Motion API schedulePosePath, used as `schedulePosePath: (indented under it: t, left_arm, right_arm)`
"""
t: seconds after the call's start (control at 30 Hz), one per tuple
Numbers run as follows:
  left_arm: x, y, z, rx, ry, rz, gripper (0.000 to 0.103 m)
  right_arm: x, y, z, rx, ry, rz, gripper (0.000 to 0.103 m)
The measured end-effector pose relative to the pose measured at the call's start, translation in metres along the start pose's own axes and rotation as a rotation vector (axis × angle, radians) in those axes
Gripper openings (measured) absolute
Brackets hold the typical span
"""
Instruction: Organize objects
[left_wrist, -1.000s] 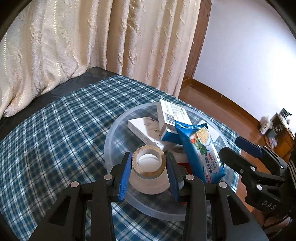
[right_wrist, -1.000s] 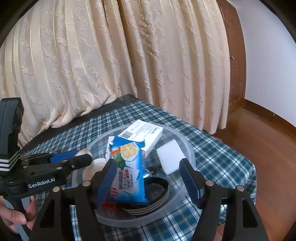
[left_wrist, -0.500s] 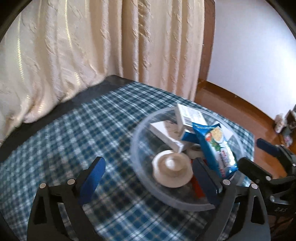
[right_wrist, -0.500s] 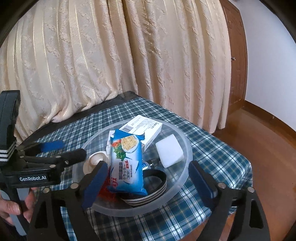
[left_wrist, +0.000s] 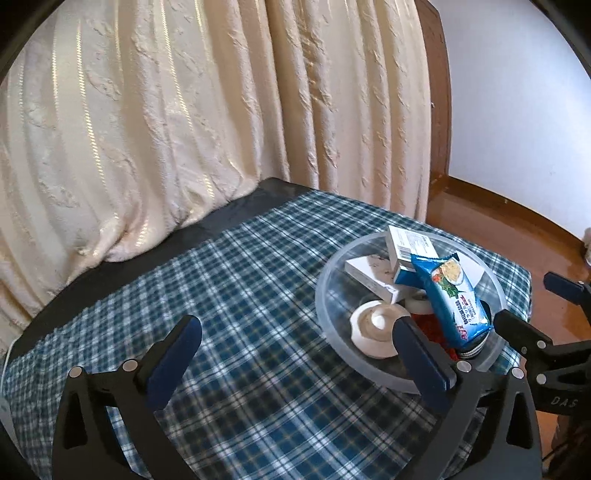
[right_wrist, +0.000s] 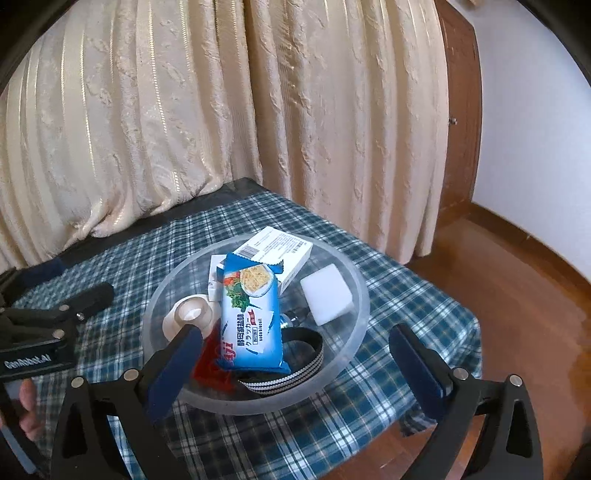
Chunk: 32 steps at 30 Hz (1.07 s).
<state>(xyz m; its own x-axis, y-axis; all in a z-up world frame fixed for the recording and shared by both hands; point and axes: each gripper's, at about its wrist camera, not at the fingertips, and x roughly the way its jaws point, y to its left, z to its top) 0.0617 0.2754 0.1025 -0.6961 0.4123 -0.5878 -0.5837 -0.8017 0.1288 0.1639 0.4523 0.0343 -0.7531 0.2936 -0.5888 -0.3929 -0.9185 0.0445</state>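
Translucent round plastic bowl (right_wrist: 354, 284) holds glossy cracker packet (right_wrist: 251, 314), boxes.

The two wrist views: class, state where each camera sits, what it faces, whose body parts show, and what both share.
Left wrist: behind the left tool, opening with nothing between; faces the checked cloth; the right tool shows.
Right wrist: behind the right tool, opening over the clear bowl; left tool and a hand show.
Shared: bowl, blue biscuit packet, curtain.
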Motion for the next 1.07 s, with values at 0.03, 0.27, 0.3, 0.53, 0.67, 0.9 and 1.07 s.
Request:
schedulePosePath:
  t: [0.03, 0.27, 0.3, 0.53, 0.67, 0.9, 1.07]
  left_arm:
    - [-0.003, 0.000, -0.001, 0.003, -0.007, 0.009, 0.103]
    - [-0.012, 0.000, -0.004, -0.008, 0.004, -0.040, 0.103]
    - [-0.013, 0.000, -0.005, -0.010, 0.004, -0.046, 0.103]
    - [-0.015, -0.003, -0.007, 0.000, 0.001, -0.042, 0.103]
    - [-0.010, -0.006, -0.008, 0.014, 0.022, -0.033, 0.103]
    - [0.001, -0.009, -0.011, 0.021, 0.059, -0.044, 0.103]
    - [-0.001, -0.008, -0.013, 0.036, 0.052, -0.013, 0.103]
  right_arm:
    - [-0.002, 0.002, 0.000, -0.012, -0.003, -0.009, 0.103]
    - [-0.012, 0.016, -0.007, -0.100, -0.027, -0.068, 0.103]
    - [-0.012, 0.018, -0.007, -0.109, -0.031, -0.073, 0.103]
    - [-0.016, 0.024, -0.009, -0.147, -0.044, -0.076, 0.103]
    - [-0.012, 0.025, -0.012, -0.151, -0.036, -0.076, 0.103]
    - [-0.008, 0.020, -0.015, -0.138, -0.021, -0.075, 0.103]
    - [-0.003, 0.020, -0.016, -0.133, -0.009, -0.065, 0.103]
